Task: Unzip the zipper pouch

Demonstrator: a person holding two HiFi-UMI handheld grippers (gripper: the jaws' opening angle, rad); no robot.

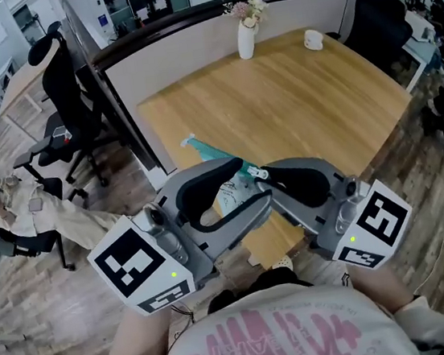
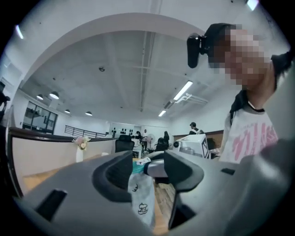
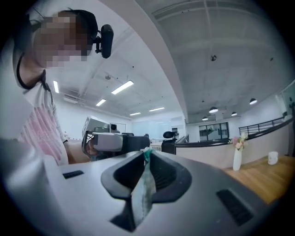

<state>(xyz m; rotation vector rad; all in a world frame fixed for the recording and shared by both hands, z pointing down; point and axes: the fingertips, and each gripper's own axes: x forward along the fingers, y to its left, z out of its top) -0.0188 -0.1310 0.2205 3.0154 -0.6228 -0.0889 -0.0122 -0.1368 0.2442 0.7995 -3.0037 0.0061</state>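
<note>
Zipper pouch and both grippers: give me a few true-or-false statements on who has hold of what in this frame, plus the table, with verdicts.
1. The right gripper has its jaws closed on the zipper pouch. True.
2. The left gripper is clamped shut on the pouch. False: its jaws stand apart, and the pouch hangs between them without being pressed.
3. A white vase with flowers stands near the far edge of the wooden table. True.
4. The pouch is plain red. False: it is white with a teal top edge and small dark printed figures.
</note>
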